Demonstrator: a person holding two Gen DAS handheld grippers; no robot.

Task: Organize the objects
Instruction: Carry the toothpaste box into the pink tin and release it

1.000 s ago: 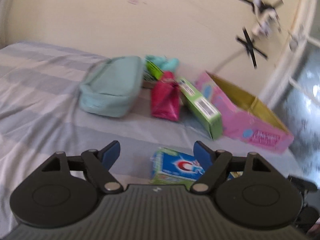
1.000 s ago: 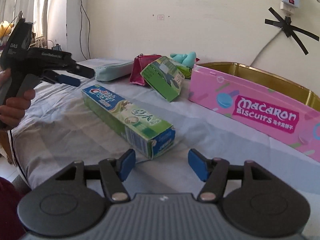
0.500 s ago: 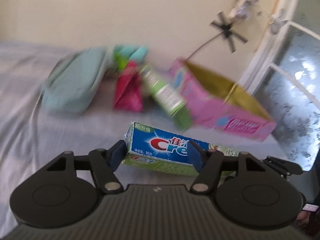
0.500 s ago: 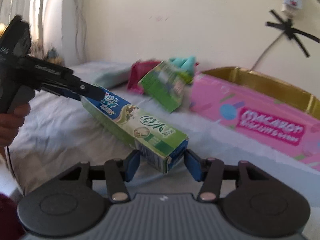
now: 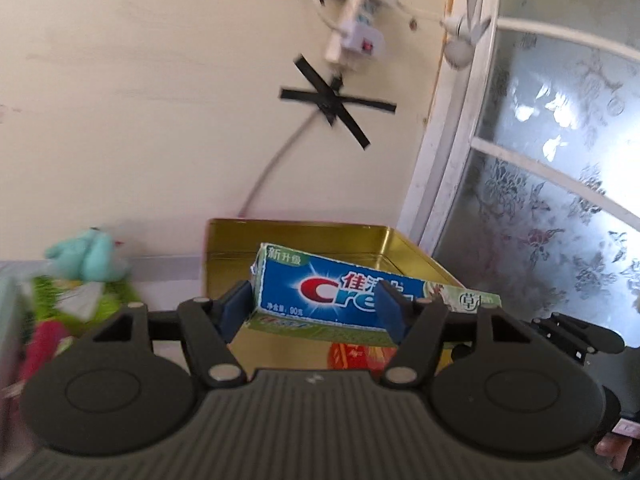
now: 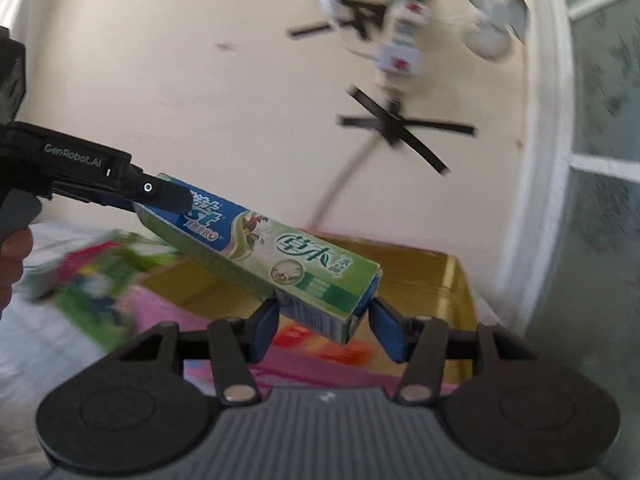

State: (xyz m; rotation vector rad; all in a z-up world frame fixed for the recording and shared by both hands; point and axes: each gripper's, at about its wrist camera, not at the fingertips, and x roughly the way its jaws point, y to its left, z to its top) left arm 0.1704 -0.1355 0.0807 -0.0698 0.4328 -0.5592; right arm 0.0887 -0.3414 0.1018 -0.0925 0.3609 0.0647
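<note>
A long blue and green Crest toothpaste box is held in the air by both grippers, one at each end. My left gripper is shut on its blue end. My right gripper is shut on its green end; the left gripper's black fingers show there on the far end. The box hangs over the open gold-lined pink biscuit tin, also in the right wrist view. Something red and orange lies inside the tin.
A teal plush toy, a green packet and a red pouch lie left of the tin on the bed. A green box is blurred at left. A wall with taped cables and a frosted window stand behind.
Both grippers closed on the toothpaste box, lifted it off the bed and carried it right and up, over the open tin. The views tilted toward the wall.
</note>
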